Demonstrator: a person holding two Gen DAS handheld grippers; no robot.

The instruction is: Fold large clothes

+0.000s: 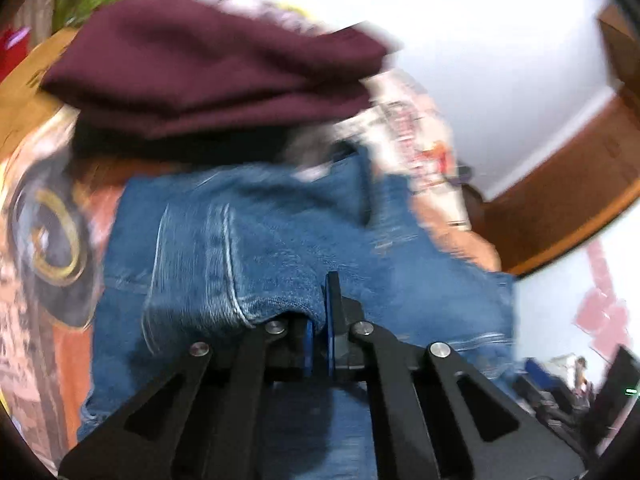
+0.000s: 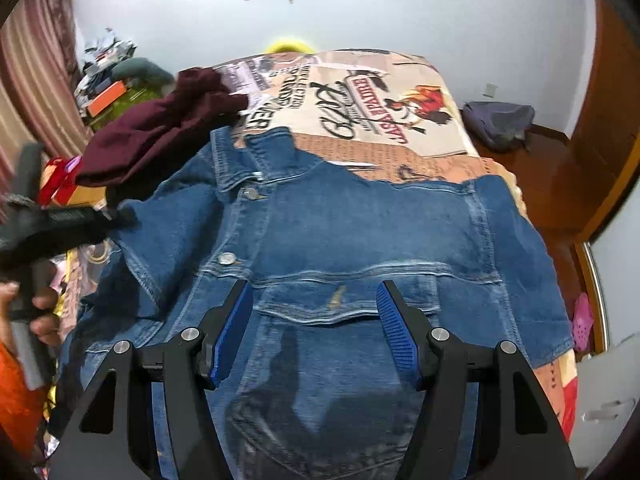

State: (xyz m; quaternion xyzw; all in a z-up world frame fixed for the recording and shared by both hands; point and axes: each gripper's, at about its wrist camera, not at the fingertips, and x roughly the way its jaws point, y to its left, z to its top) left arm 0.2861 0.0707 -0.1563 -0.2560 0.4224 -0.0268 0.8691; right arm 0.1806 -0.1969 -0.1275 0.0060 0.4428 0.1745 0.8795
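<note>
A blue denim jacket [image 2: 360,220] lies spread on the printed bedspread [image 2: 360,92], collar toward the far left. My right gripper [image 2: 316,312] is open and empty, hovering just above the jacket's chest pocket. My left gripper [image 1: 320,320] is shut on a fold of the denim jacket [image 1: 248,248], at its left sleeve side; it also shows in the right wrist view [image 2: 120,216], held by a hand at the left edge. The left wrist view is motion-blurred.
A maroon garment [image 2: 160,136] lies bunched on the bed just beyond the jacket's collar, also seen in the left wrist view [image 1: 216,76]. A purple bag [image 2: 500,120] sits on the wooden floor to the right. Cluttered shelves stand at the far left.
</note>
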